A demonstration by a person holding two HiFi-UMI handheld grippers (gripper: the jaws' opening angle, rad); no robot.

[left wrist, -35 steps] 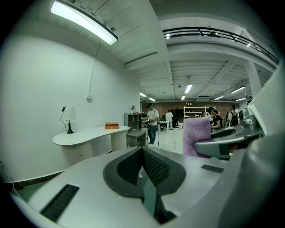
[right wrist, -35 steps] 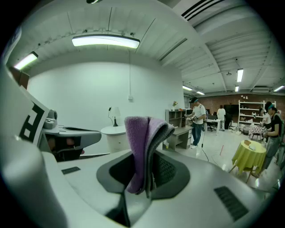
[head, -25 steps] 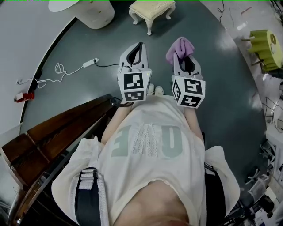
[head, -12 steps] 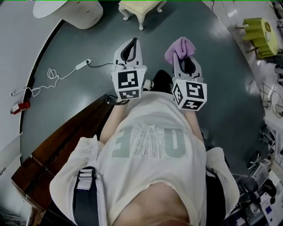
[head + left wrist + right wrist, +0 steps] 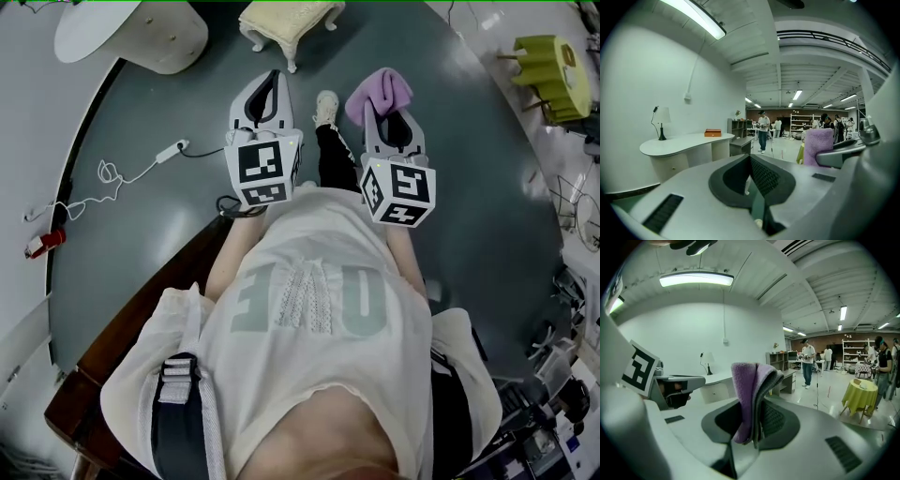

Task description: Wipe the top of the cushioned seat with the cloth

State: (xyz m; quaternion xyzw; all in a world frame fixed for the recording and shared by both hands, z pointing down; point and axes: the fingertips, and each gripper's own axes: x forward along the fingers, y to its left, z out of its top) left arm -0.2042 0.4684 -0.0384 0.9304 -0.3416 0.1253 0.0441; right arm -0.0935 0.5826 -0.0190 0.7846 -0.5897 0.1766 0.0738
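You're holding both grippers out in front of your chest, side by side, above the grey floor (image 5: 450, 206). Left gripper (image 5: 270, 86): the fingers are sitting pressed together, gripping nothing. Right gripper (image 5: 386, 105): the fingers are clamping a folded purple cloth (image 5: 380, 91), which is sticking up past the tips. Your shoe (image 5: 325, 105) is showing between the two grippers. A white power strip (image 5: 178, 147) with its cable is lying at 9 o'clock of the left gripper. The cushioned seat (image 5: 286, 19), a cream stool, is standing at 12 o'clock, well apart from both grippers and the cloth. A round white table (image 5: 131, 36) is sitting at 10 o'clock, and a yellow-covered table (image 5: 551, 80) at 2 o'clock.
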